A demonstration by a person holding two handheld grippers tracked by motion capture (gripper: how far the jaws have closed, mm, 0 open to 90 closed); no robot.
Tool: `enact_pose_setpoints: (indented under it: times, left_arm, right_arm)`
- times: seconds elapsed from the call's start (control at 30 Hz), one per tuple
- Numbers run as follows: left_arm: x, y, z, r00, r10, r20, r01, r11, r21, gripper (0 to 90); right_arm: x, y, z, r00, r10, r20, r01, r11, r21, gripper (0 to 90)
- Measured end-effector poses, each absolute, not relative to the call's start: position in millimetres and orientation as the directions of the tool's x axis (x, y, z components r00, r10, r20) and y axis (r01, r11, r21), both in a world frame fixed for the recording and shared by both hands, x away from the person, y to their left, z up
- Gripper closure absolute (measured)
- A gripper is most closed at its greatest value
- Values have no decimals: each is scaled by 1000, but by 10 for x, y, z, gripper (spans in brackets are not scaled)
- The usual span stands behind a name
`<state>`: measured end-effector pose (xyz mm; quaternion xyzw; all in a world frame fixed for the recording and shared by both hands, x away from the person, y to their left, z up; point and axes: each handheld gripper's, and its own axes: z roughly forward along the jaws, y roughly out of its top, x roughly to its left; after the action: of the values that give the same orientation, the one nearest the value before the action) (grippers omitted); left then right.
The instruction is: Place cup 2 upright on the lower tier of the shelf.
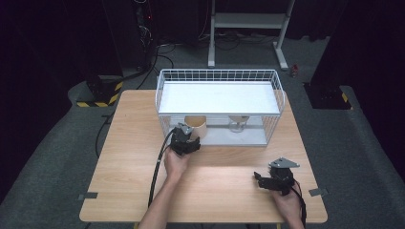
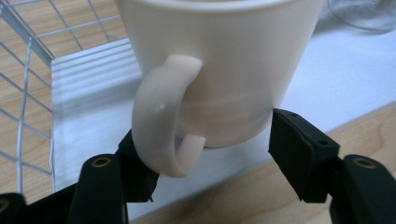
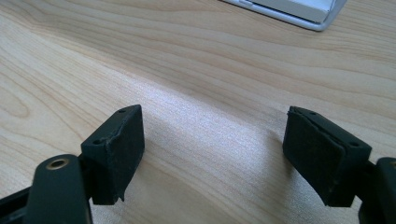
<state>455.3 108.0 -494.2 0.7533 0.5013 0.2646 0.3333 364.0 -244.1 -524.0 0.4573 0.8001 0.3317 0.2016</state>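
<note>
Cream ceramic mug w/ loop handle [image 2: 219,70] sits on the lower shelf of the white wire two-tier rack [image 1: 165,78], front-left, near the open front edge. Clear glass [image 1: 237,121] farther right on same shelf. Left gripper [image 2: 210,154] is right at the mug base, jaws spread wide either side of handle and lower wall, not clamped yet. Right gripper [image 3: 212,154] wide open, empty, over the light wood table [image 1: 229,176]. Mug prob rigid, glazed = slippery, chips if knocked; grab handle or lower wall, keep level.

Cream mug [image 2: 219,65] – upright, in rack [image 1: 165,90]
</note>
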Motion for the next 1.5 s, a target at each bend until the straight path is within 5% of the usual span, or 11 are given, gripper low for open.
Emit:
enact_pose_setpoints:
  times: [0.5,0.97,1.1,1.5]
  left_arm:
    - [4662,1075,-5042,314,949,11,586,-203,784,545]
    - [4762,1038,-5070,306,951,37,599,-222,769,595]
    - [4781,1049,-5073,305,951,38,603,-224,765,579]
    - [4671,1104,-4988,339,941,-6,583,-205,786,344]
  right_arm:
    - [3639,-2442,-5240,-501,865,-20,597,362,715,208]
    - [3638,-2440,-5239,-499,866,-18,599,360,715,208]
    - [3638,-2440,-5239,-499,866,-18,599,360,715,208]
    - [3638,-2440,-5239,-499,866,-19,599,361,715,208]
